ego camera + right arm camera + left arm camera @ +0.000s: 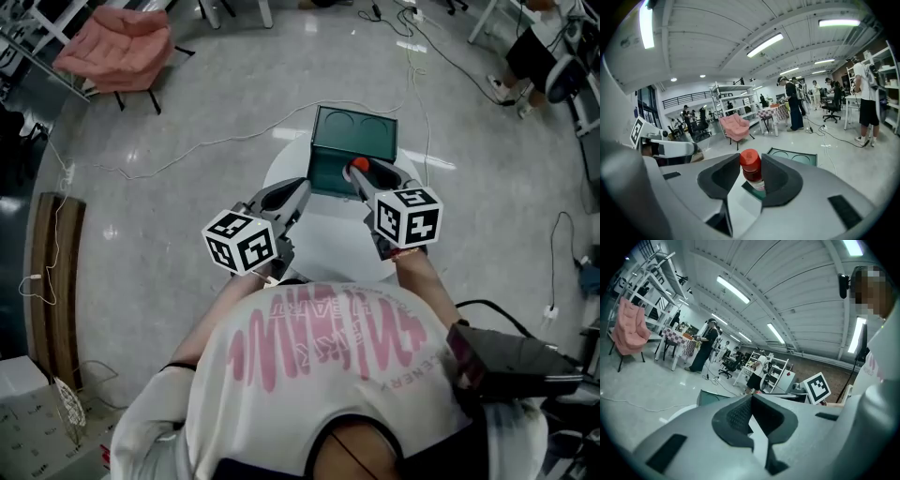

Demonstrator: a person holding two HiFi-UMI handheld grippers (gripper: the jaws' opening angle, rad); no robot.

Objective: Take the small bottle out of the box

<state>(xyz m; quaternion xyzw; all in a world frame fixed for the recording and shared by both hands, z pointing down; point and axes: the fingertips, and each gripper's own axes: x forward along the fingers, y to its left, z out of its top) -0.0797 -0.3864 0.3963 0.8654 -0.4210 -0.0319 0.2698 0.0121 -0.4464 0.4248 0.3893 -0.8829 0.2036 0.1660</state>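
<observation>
A dark green box (pixel 354 145) stands open on a small round white table (pixel 328 246). My right gripper (pixel 367 176) is at the box's near edge, shut on a small bottle with a red cap (pixel 359 167). In the right gripper view the bottle (pixel 753 174) stands upright between the dark pads (pixel 780 176) of the right gripper (pixel 749 158), and the box (pixel 794 157) lies just behind it. My left gripper (pixel 298 192) hovers left of the bottle beside the box. In the left gripper view the left gripper (pixel 751 398) is shut with nothing in it.
A pink chair (pixel 117 42) stands far left on the grey floor, with cables (pixel 187 150) trailing round the table. A wooden bench (pixel 52 281) is at the left and a black case (pixel 511 361) at the right. People stand (pixel 793 105) among desks and shelves.
</observation>
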